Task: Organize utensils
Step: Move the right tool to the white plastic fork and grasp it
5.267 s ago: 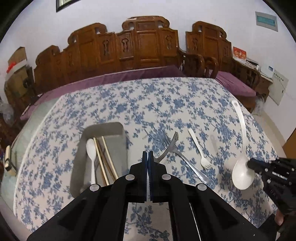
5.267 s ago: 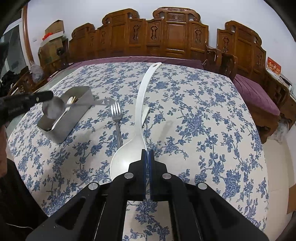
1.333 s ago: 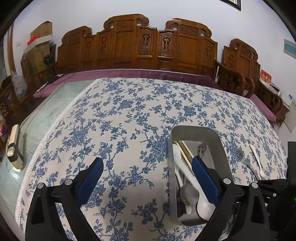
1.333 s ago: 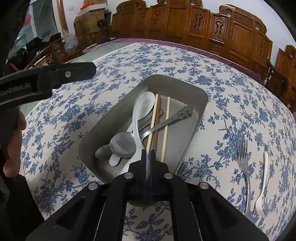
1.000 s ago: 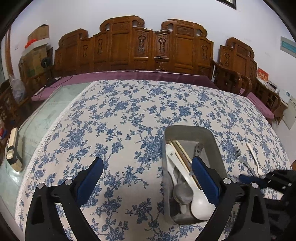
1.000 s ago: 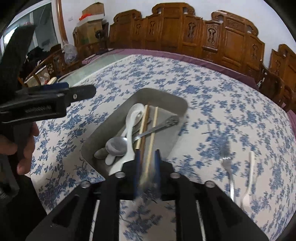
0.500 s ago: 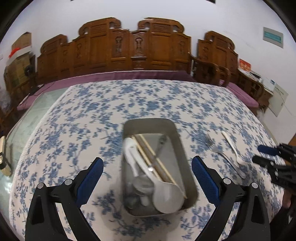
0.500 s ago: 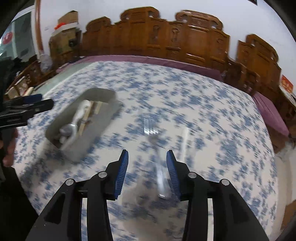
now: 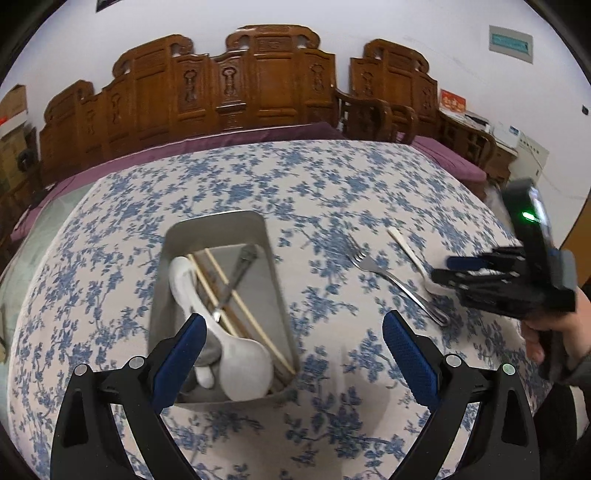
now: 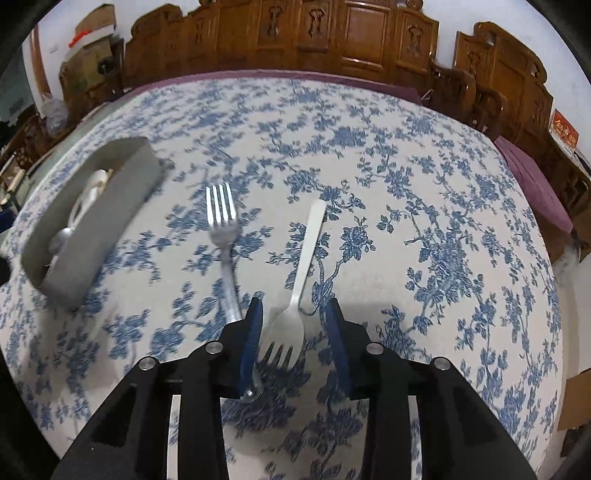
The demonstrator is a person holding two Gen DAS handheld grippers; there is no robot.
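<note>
- Right gripper [image 10: 294,328] is low over the tablecloth [image 10: 424,229], jaws parted, straddling the head of the white plastic fork [image 10: 301,273] without closing on it.
- Metal fork [image 10: 225,254] lies just beside, to its left.
- Left gripper [image 9: 291,347] hangs wide open, empty, above the metal tray [image 9: 275,273].
- Tray holds a white ladle [image 9: 236,354], chopsticks [image 9: 236,299] and spoons.

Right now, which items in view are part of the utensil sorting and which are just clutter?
Task items:
- metal tray holding the white ladle, chopsticks and a metal utensil
- metal fork on the tablecloth
- white fork, its head between the open right gripper
- left gripper, open and empty

Not involved:
- carved wooden bench
- cardboard boxes
</note>
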